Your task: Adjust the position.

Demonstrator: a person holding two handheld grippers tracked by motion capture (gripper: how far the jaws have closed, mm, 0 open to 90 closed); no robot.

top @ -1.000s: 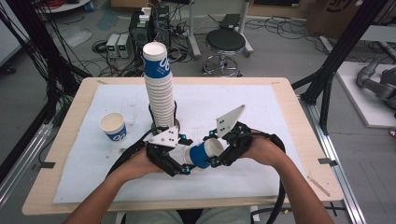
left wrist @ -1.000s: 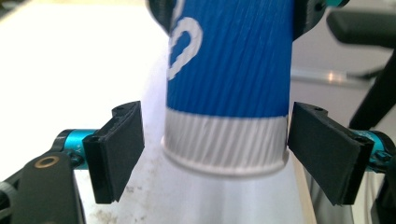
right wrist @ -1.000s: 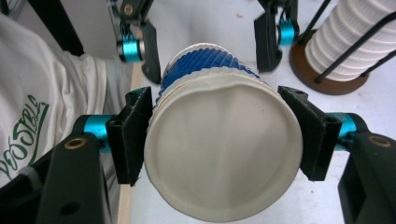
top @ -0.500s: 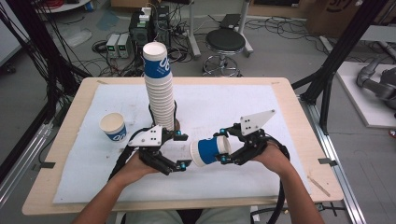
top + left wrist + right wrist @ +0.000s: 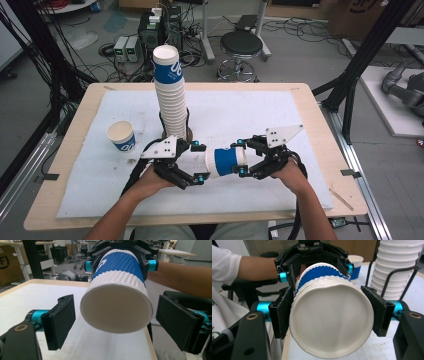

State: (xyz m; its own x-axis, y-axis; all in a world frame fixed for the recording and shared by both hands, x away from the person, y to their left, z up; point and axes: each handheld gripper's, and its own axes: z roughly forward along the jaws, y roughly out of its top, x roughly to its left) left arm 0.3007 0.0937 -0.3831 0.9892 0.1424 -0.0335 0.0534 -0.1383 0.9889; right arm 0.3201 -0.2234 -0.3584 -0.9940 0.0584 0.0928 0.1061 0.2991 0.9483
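Since half a second ago, we see the two grippers have pulled a bit farther apart, and the cup between them now lies level above the pad.

The wooden table (image 5: 310, 107) has a big white foam pad (image 5: 240, 117) on top. On the pad stands a tall stack of ridged paper cups (image 5: 171, 97) inside a thin black wire holder (image 5: 186, 117). One single paper cup (image 5: 122, 136), white and blue, stands open and empty near the left edge of the pad.

The right gripper (image 5: 241, 159) is clenched on a blue and white paper cup (image 5: 224, 161) lying on its side in the air, and its pads dent the round bottom a little. The left gripper (image 5: 199, 162) is released, its black pads (image 5: 59, 321) wide on both sides of the cup's white end, not touching it.
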